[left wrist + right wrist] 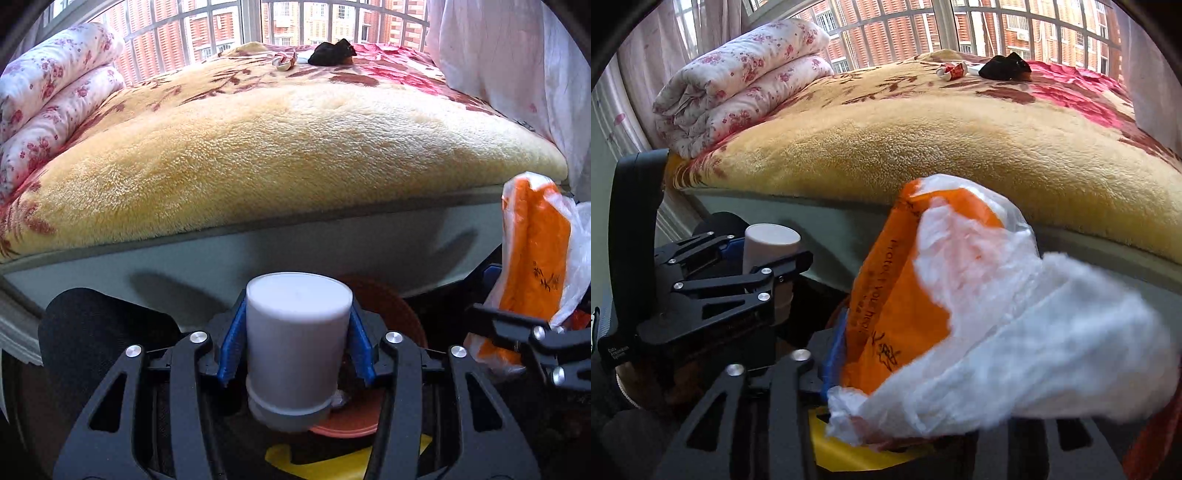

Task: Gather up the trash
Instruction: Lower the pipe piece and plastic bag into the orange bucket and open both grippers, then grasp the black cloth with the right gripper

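An upside-down white paper cup [297,343] stands between the blue pads [231,350] of my left gripper [298,306]. The jaws stand wide and the pads show a slight gap to the cup's sides. The same cup [770,240] and left gripper [768,258] appear at the left of the right wrist view. A crumpled orange-and-white plastic bag [923,295] fills the space over my right gripper [942,343]; its white part is motion-blurred and hides the right finger. One blue pad [831,354] shows beside the bag. From the left wrist view the bag [535,266] hangs over the right gripper's black fingers [509,325].
A bed with a yellow fleece blanket [295,147] rises just ahead. A folded floral quilt [738,81] lies at its left. A black lump [332,53] and a crumpled wrapper [284,61] lie at its far end. A reddish-brown round rim [388,314] and something yellow [332,467] sit below the grippers.
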`<state>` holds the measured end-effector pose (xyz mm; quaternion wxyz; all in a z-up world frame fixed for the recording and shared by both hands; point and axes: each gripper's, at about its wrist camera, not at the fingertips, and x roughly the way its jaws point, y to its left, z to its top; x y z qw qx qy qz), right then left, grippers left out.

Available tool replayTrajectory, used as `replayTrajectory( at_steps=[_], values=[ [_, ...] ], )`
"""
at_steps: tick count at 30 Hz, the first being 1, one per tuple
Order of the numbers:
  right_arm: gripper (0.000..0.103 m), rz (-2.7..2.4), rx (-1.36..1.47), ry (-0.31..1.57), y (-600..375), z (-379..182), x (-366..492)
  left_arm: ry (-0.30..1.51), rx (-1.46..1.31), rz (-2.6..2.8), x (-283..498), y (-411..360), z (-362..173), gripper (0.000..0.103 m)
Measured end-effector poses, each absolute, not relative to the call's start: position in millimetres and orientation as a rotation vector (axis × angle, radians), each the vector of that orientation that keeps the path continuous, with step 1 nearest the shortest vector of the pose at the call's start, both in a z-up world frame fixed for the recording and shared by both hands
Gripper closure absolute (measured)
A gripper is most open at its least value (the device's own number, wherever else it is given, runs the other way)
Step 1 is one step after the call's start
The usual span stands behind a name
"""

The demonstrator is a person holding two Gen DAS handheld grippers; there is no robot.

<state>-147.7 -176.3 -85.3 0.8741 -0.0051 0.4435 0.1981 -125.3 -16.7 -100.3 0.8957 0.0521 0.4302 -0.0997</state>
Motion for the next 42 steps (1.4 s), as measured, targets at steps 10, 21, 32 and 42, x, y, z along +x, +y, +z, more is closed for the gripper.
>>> replayTrajectory(
  at_steps=[10, 21, 32, 42],
  values=[
    [0.017, 0.360, -0.034, 0.875, -191.8, -76.2, -145.1, 0.867, 0.069, -0.191, -123.7, -9.6, -95.1, 0.011],
    [0.017, 0.351, 0.046, 0.835, -214.9, -54.2, -136.8, 0.845, 0.084, -0.202, -118.8, -9.7, -84.0, 0.011],
    [0.015, 0.372, 0.157, 0.722, -240.3, 31.9, -19.5, 0.680, 0.085, -0.179, -38.1, -23.1, -14.6, 0.011],
    [0.015, 0.289, 0.377, 0.788, -257.0, 29.7, 164.8, 0.667, 0.105, -0.131, 62.2, -37.7, -4.9, 0.011]
  ],
)
